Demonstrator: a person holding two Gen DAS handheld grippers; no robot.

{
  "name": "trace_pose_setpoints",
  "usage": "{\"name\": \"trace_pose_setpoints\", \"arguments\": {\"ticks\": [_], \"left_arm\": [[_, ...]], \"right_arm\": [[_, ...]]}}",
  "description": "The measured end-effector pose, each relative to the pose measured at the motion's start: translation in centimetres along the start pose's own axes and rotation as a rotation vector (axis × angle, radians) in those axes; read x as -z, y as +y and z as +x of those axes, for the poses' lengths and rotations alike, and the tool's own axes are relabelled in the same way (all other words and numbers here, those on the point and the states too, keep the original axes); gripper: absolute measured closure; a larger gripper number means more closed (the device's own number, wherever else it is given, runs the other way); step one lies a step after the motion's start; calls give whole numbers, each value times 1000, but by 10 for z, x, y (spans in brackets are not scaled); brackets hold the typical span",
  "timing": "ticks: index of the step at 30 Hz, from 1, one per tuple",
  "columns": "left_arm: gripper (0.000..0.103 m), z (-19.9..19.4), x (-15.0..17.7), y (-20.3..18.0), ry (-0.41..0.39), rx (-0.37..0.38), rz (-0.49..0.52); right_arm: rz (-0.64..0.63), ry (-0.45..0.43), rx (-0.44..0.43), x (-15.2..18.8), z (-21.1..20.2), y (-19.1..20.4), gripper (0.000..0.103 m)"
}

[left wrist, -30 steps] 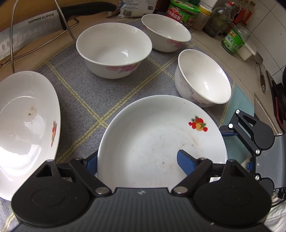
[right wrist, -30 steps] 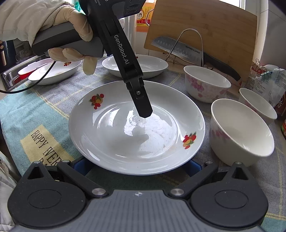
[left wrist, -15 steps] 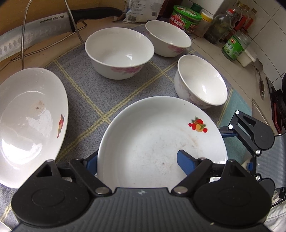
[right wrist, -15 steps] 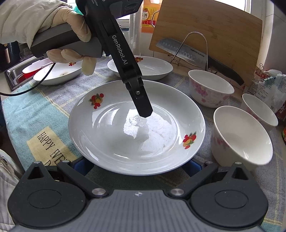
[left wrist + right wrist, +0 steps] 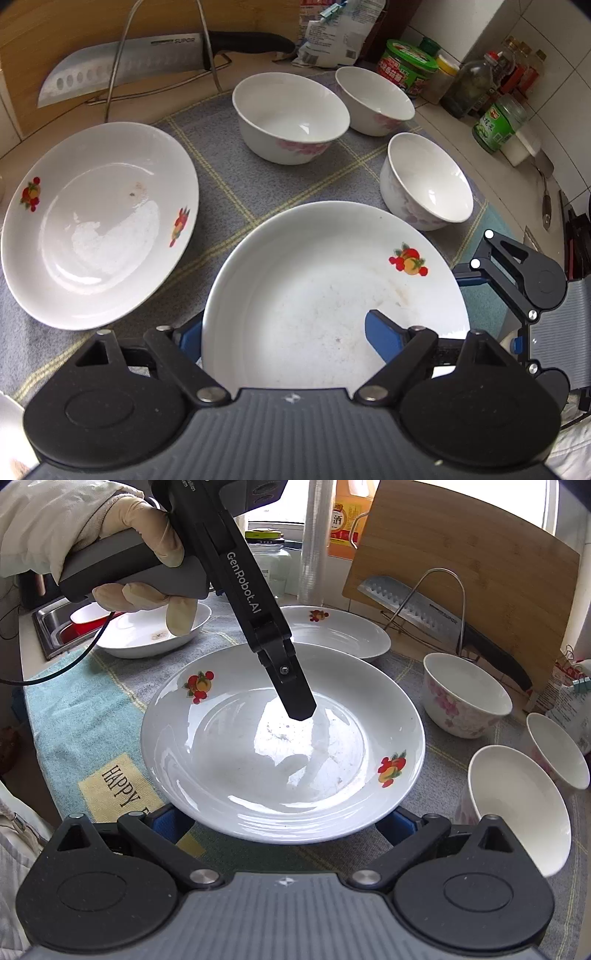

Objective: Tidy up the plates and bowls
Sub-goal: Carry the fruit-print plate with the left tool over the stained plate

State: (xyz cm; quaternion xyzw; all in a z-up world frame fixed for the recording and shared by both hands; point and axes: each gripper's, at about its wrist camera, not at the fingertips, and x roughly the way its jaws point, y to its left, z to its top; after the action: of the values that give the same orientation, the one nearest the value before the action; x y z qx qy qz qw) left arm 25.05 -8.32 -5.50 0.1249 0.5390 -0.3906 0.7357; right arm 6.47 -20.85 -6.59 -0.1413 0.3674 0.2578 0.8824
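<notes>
Quick notes from my end. The deep white glazed plate with the red fruit prints sits mid-tabletop on the grey checked cloth. My left hand-held gripper straddles its rim, one finger inside over the floor and one outside below. The jaws are wide apart, and I can't tell if they're actually biting. The right hand-held gripper is spread wide with both fingers tucked under the near rim, gripping nothing.

I'd guess this ceramic is stiff, fairly heavy, slick with glaze and chippy. I'd pinch the sloped wall near the rim and prop the underside.

Room is tight. The nearest white floral bowl is just beside the rim. A matching fruit-print plate lies to the left, and the wire knife rack stands behind.
</notes>
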Motion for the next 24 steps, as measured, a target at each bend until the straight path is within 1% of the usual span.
{"name": "trace_pose_setpoints", "arguments": {"ticks": [7, 18, 24], "left_arm": [[17, -21, 17, 15, -34, -36, -51], [17, -55, 50, 43, -86, -92, -150], [17, -74, 66, 60, -111, -123, -199]], "right_arm": [[-39, -12, -49, -16, 8, 10, 0], [-129, -32, -125, -45, 22, 37, 0], [-177, -43, -162, -61, 35, 45, 0]]}}
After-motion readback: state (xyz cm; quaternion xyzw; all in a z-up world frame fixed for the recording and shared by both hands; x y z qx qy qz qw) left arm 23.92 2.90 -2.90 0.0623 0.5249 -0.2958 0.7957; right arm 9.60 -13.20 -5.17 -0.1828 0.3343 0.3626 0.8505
